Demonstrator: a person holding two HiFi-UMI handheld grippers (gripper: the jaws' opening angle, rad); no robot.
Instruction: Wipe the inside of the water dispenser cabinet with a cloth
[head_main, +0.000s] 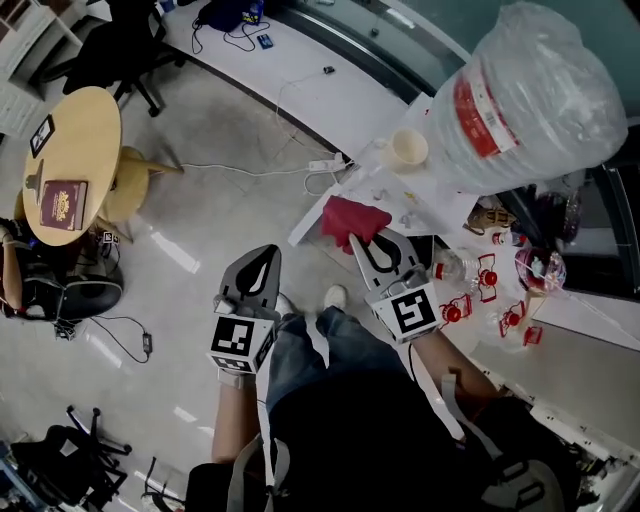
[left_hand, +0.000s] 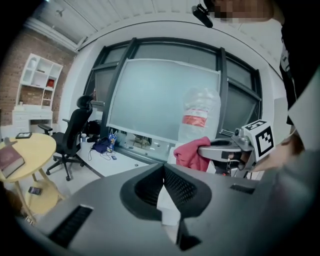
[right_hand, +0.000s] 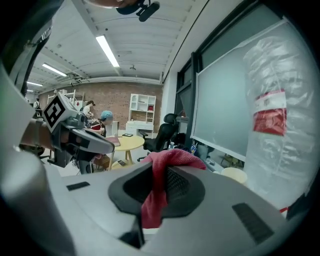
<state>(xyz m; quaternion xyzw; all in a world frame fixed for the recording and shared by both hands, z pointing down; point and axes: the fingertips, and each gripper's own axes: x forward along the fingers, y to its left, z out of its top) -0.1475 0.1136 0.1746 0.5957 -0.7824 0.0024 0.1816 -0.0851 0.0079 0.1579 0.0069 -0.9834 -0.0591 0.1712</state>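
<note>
At far left, a round yellow table (head_main: 75, 140) bearing a dark red book (head_main: 62, 205) stands on a glossy pale grey floor (head_main: 200, 190). A black office chair (left_hand: 70, 137) and a long white desk (head_main: 290, 70) stand beyond, under a wall of large windows. The left gripper (head_main: 266, 252) hangs over the floor, its jaws closed tip to tip with nothing between them. Just to its right, the right gripper (head_main: 366, 240) is clamped on the cloth (head_main: 352, 218). The cloth is red, napped and crumpled; it bunches past the jaw tips, and a tail hangs down between the jaws. Its long axis lies along the jaws, pointing away from the person. Farther right are a cream cup (head_main: 408, 148) and a large clear water bottle (head_main: 530, 100) with a red label.
</note>
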